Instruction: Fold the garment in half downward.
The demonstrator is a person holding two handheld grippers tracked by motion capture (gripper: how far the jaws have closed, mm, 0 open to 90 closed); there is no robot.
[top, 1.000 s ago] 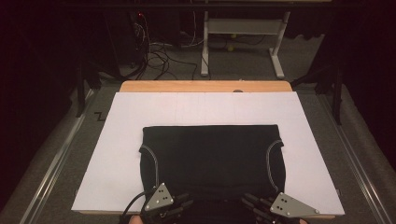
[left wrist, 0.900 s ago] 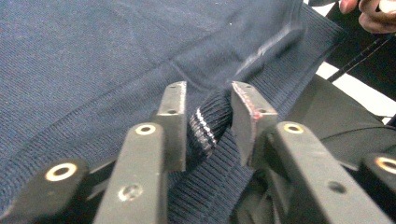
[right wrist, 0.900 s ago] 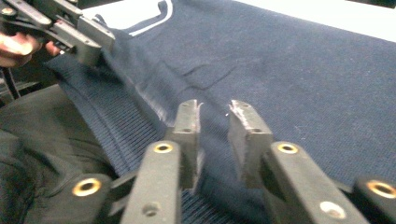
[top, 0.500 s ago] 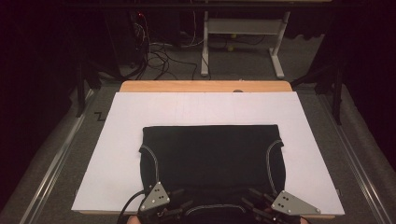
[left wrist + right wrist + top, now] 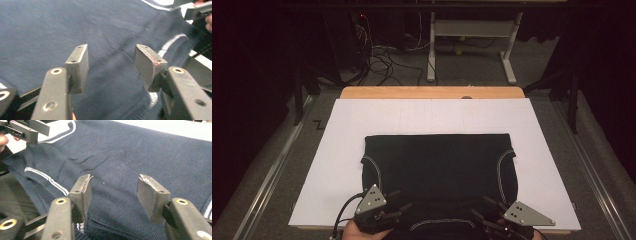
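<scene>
A dark navy knitted garment point(image 5: 437, 160) with white-striped trim lies folded flat on a white board point(image 5: 432, 115). My left gripper point(image 5: 401, 200) is at the garment's near left corner and my right gripper point(image 5: 482, 207) at its near right corner. Both have just been opening. In the left gripper view the jaws of the left gripper point(image 5: 111, 62) stand apart over the fabric point(image 5: 50, 32) without pinching it. The right gripper point(image 5: 113, 187) is the same in its own view, open above the cloth point(image 5: 155, 152). A striped hem point(image 5: 47, 178) runs beside its left jaw.
The board rests on a wooden table whose far edge point(image 5: 432, 92) shows beyond it. Metal rails point(image 5: 272, 170) run along both sides. Behind the table stand a white desk frame point(image 5: 472, 45) and loose cables point(image 5: 382, 60) on the floor.
Both grippers' jaws have spread apart and let go of the garment's near edge. The left gripper has shifted a little to the left; the right one stayed put.
</scene>
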